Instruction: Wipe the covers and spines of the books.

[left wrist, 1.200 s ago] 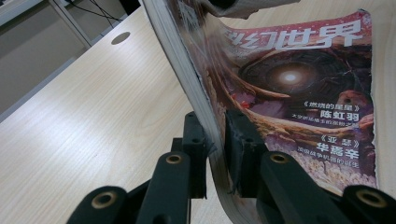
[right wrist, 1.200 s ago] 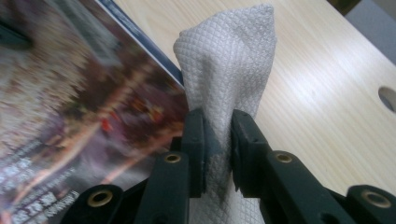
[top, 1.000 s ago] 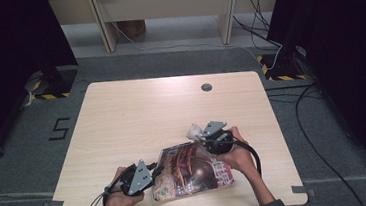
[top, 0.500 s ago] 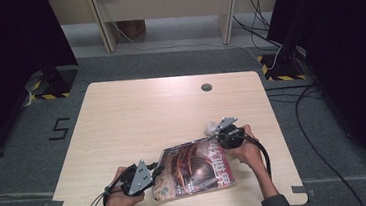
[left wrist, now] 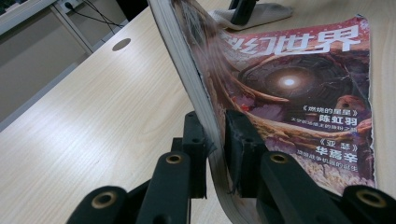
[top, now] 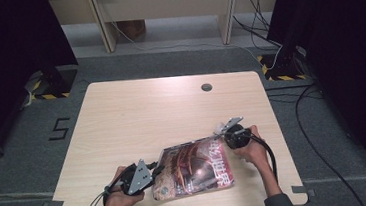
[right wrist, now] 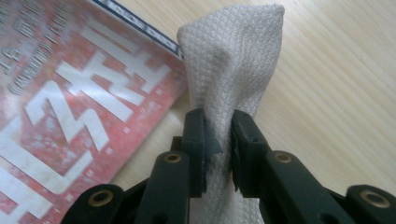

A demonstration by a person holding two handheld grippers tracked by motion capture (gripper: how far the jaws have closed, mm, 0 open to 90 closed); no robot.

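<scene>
A magazine [top: 196, 167] with a red cover and white characters lies near the table's front edge. My left gripper [top: 156, 169] is shut on its left edge and holds that edge raised; in the left gripper view the pages [left wrist: 299, 79] stand pinched between the jaws of the left gripper [left wrist: 215, 140]. My right gripper [top: 223, 131] is shut on a white waffle-weave cloth [top: 219, 128] at the magazine's far right corner. In the right gripper view the cloth [right wrist: 233, 56] sticks out past the right gripper [right wrist: 217, 140] and touches the wood just beside the magazine's cover [right wrist: 70, 102].
The light wooden table [top: 147, 116] has a round cable hole [top: 206, 87] near its far edge. Grey carpet surrounds it, with cables [top: 311, 97] on the floor to the right and desk legs behind.
My right gripper has slid to the right and slightly down with the cloth, from over the cover to the magazine's far right corner. The left gripper has stayed put on the magazine.
</scene>
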